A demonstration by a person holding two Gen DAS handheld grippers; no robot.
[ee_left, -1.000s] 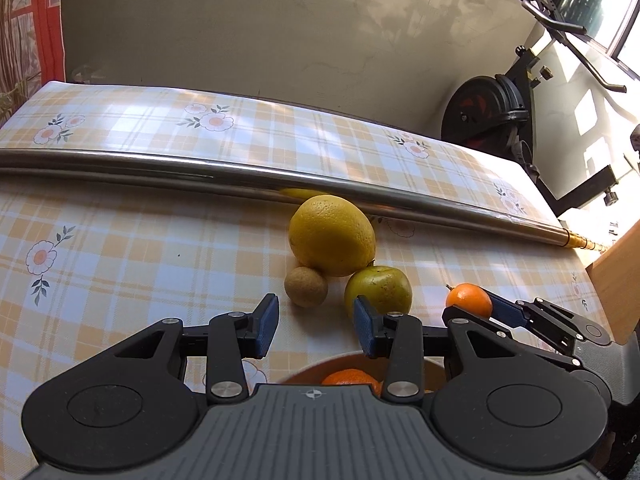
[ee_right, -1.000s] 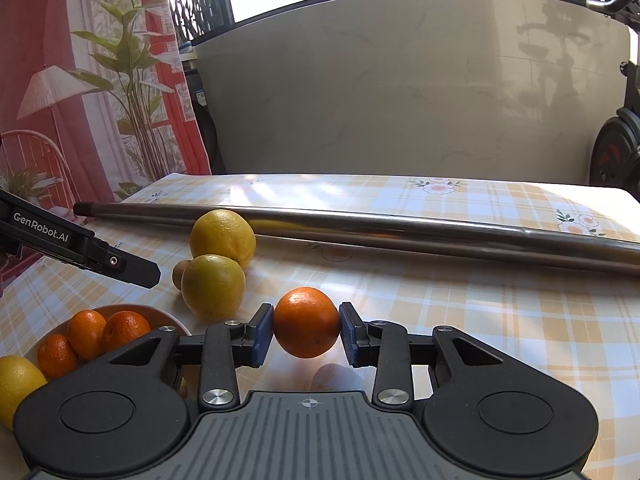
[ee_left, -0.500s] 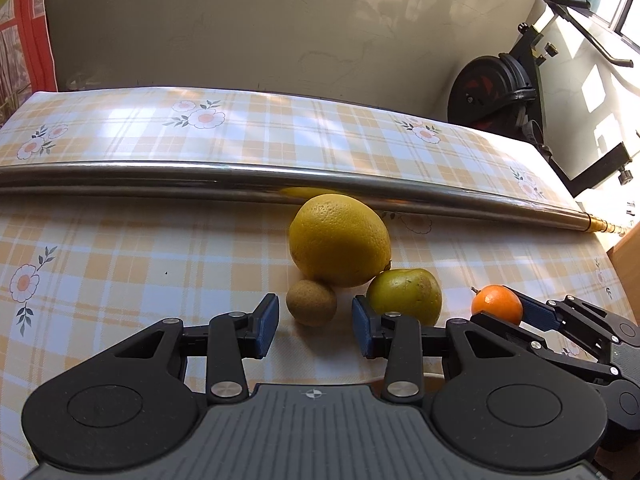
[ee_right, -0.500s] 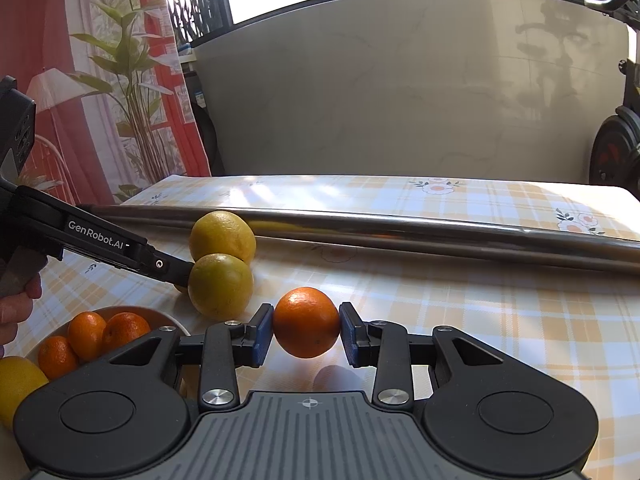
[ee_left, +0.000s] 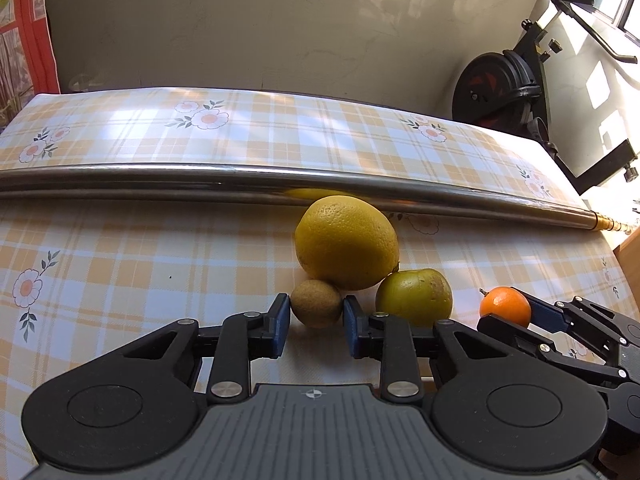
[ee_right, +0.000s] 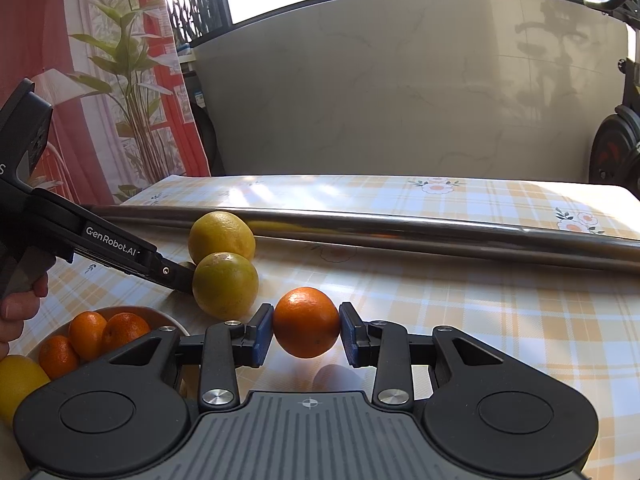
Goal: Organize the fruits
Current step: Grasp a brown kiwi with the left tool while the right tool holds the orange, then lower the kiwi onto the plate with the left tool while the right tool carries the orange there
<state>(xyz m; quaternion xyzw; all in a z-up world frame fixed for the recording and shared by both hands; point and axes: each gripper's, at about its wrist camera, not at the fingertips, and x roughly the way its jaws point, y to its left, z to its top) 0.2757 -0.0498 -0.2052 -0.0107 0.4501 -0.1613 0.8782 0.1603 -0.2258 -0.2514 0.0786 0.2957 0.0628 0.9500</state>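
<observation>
Left wrist view: left gripper [ee_left: 316, 330] clamps the small brown fuzzy kiwi [ee_left: 316, 308], on the checked tablecloth [ee_left: 120, 264] just near of the large yellow citrus [ee_left: 346, 241].
Right wrist view: right gripper [ee_right: 306, 334] grips a round, glossy orange mandarin [ee_right: 306, 322] above the cloth.

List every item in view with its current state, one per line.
left gripper: fingers shut on the kiwi
kiwi: on the table, pinched, touching the large yellow citrus
large yellow citrus: resting on the table beside the metal pole
green-yellow citrus: resting on the table
right gripper: fingers shut on the orange
orange: held clear of the table
bowl: holds small oranges
metal pole: lying across the table
</observation>
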